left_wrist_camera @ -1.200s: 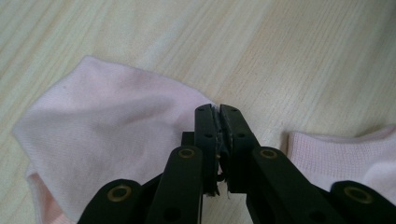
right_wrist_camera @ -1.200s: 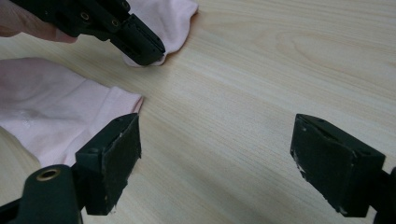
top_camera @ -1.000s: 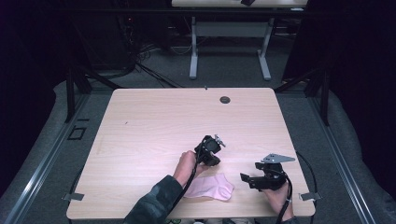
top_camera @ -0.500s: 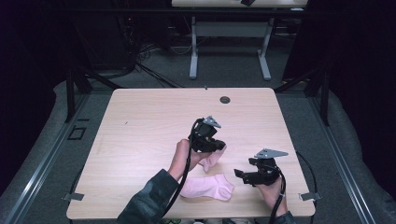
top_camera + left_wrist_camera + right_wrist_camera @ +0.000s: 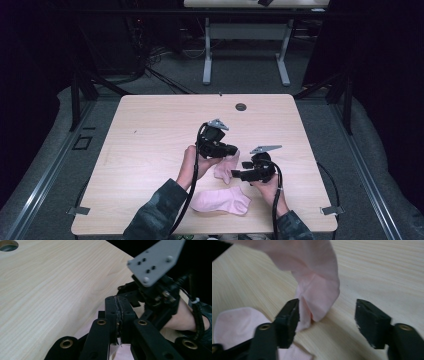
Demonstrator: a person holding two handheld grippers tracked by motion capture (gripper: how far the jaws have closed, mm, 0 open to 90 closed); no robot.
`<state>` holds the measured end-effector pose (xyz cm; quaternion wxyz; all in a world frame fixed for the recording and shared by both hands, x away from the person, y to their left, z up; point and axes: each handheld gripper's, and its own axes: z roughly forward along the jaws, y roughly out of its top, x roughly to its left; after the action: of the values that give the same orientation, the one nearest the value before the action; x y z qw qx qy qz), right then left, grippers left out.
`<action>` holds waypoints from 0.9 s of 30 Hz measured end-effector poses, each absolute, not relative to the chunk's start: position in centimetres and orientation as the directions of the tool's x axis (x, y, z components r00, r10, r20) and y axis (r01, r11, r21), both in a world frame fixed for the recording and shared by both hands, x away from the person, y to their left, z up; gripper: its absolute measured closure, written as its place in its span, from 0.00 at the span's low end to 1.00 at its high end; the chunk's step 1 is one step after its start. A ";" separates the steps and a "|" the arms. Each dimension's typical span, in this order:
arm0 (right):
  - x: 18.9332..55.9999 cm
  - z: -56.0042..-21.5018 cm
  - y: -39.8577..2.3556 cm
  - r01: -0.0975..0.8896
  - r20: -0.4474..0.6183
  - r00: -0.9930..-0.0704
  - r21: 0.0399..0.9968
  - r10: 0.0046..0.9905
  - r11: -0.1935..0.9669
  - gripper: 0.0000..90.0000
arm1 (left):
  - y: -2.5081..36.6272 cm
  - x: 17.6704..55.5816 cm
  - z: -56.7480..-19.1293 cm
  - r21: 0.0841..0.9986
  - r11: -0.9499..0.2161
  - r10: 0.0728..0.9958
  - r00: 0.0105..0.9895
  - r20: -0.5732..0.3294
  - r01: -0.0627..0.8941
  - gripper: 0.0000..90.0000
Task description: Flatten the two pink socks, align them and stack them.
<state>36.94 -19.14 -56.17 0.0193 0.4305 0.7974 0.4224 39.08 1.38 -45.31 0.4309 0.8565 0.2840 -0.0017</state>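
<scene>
the left gripper [image 5: 235,149] is pinching a pink sock [image 5: 226,167] above the tabletop's [image 5: 150,135] near edge; the right gripper's [image 5: 327,315] half-open jaws are closing around its hanging end.

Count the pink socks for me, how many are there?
2. One sock hangs from the shut left claw above the table. The other sock lies flat near the front edge. None seems hidden.
</scene>
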 end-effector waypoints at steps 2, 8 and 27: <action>37.7 -56.3 -18.9 0.680 0.355 -0.627 0.683 0.693 0.266 0.56 | 1.5 39.0 -45.2 0.739 -0.470 0.485 0.841 -0.241 0.483 0.98; 38.7 -56.3 -18.8 0.691 0.398 -0.628 0.680 0.668 0.244 0.86 | 2.1 38.9 -44.9 0.743 -0.460 0.488 0.837 -0.247 0.487 0.98; 36.2 -52.4 -18.4 0.462 -0.126 -0.648 0.718 0.751 0.520 0.95 | 4.9 41.0 -50.3 0.676 -0.497 0.532 0.806 -0.257 0.544 0.96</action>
<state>36.16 -18.43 -52.42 0.2164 0.3591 0.8445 0.3333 40.99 4.95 -50.31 0.3935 0.8651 0.3110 -0.0072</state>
